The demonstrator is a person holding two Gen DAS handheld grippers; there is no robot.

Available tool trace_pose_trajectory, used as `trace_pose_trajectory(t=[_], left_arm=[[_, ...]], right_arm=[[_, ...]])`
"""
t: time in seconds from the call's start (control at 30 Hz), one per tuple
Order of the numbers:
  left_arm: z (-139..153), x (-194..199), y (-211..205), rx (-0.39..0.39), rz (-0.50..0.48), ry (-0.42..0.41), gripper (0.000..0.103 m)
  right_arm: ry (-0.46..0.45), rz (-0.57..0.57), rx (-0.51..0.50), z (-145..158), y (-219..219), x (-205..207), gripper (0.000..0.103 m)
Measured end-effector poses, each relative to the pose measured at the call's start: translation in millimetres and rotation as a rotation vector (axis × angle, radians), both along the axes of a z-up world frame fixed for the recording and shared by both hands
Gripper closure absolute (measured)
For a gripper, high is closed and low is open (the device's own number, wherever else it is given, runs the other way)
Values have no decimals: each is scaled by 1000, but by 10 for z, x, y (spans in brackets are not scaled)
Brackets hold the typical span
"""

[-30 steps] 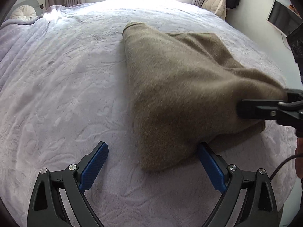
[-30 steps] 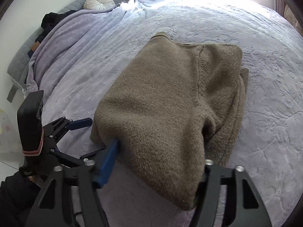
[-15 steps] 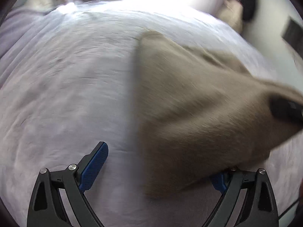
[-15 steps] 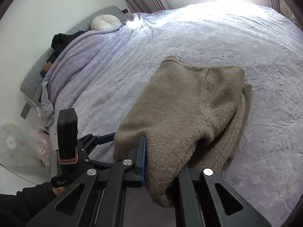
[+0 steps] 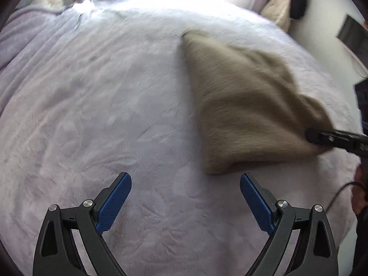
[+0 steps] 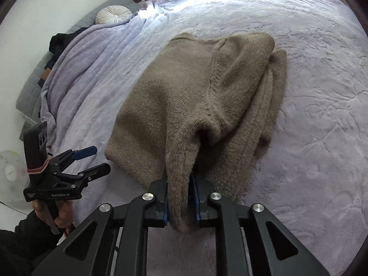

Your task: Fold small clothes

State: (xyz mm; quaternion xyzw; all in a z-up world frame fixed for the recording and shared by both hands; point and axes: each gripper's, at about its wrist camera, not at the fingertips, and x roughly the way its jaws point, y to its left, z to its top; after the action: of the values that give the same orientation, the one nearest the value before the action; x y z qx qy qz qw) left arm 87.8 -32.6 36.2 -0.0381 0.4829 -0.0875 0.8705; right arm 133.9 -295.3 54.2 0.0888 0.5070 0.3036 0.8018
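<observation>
A brown knitted garment (image 6: 197,96) lies folded over on the pale lilac bedspread (image 6: 322,115). My right gripper (image 6: 180,197) is shut on the garment's near edge and holds it slightly raised. In the left wrist view the garment (image 5: 248,101) is blurred, at the right, with the right gripper's fingers (image 5: 331,138) on its right corner. My left gripper (image 5: 185,193) is open and empty, just short of the garment's near left corner. It also shows in the right wrist view (image 6: 92,161), open, left of the garment.
A round white cushion (image 6: 113,15) and a lilac blanket (image 6: 76,69) lie at the head of the bed. Dark clothes (image 6: 57,43) sit by the grey headboard. A beige bag (image 5: 277,9) stands by the far wall.
My right gripper has closed on the garment's near edge. My left gripper has drawn back and left, clear of the garment's corner. The garment is pulled towards the right.
</observation>
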Motion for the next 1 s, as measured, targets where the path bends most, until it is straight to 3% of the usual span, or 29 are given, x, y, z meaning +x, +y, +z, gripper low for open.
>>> trace_pose_trajectory(t=[0.03, 0.07, 0.1, 0.13, 0.23, 0.33, 0.43, 0.47, 0.5, 0.57, 0.6, 0.73, 0.77, 0.9, 1.0], left_arm=[[133, -20, -25, -1, -25, -36, 7], [259, -5, -66, -3, -45, -69, 7], [365, 33, -108, -10, -62, -96, 7], [469, 118, -176, -18, -79, -121, 7], [547, 415, -369, -2, -80, -134, 7], [411, 802, -527, 18, -74, -93, 7], [218, 883, -556, 4, -61, -51, 7], [146, 906, -539, -8, -61, -35, 7], [66, 891, -517, -11, -58, -21, 7], [-78, 892, -519, -8, -60, 21, 7], [-143, 887, -505, -15, -66, 36, 7], [-276, 867, -459, -64, -75, 71, 6], [-313, 879, -456, -66, -70, 82, 0], [-367, 877, -490, -57, -66, 96, 0], [-320, 849, -526, -34, -77, 96, 0]], right_arm=[[-30, -4, 10, 102, -55, -15, 76], [-53, -13, 23, 193, -113, -9, 60], [-75, -34, 43, 279, -179, 30, 34], [-99, -69, 61, 355, -248, 93, 26], [-128, -165, 94, 441, -399, 419, 22], [-75, -209, 76, 348, -366, 794, 25], [-32, -237, -5, 172, -263, 1127, 30], [-19, -236, -19, 111, -210, 1218, 37], [-9, -235, -42, 46, -175, 1306, 55], [-19, -220, -105, -44, -128, 1394, 80], [-40, -202, -128, -20, -98, 1397, 87], [-212, -159, -186, 284, -27, 1323, 94], [-230, -164, -199, 292, -46, 1347, 94], [-172, -146, -304, -44, 19, 1558, 94], [-156, -162, -262, -14, -33, 1575, 93]])
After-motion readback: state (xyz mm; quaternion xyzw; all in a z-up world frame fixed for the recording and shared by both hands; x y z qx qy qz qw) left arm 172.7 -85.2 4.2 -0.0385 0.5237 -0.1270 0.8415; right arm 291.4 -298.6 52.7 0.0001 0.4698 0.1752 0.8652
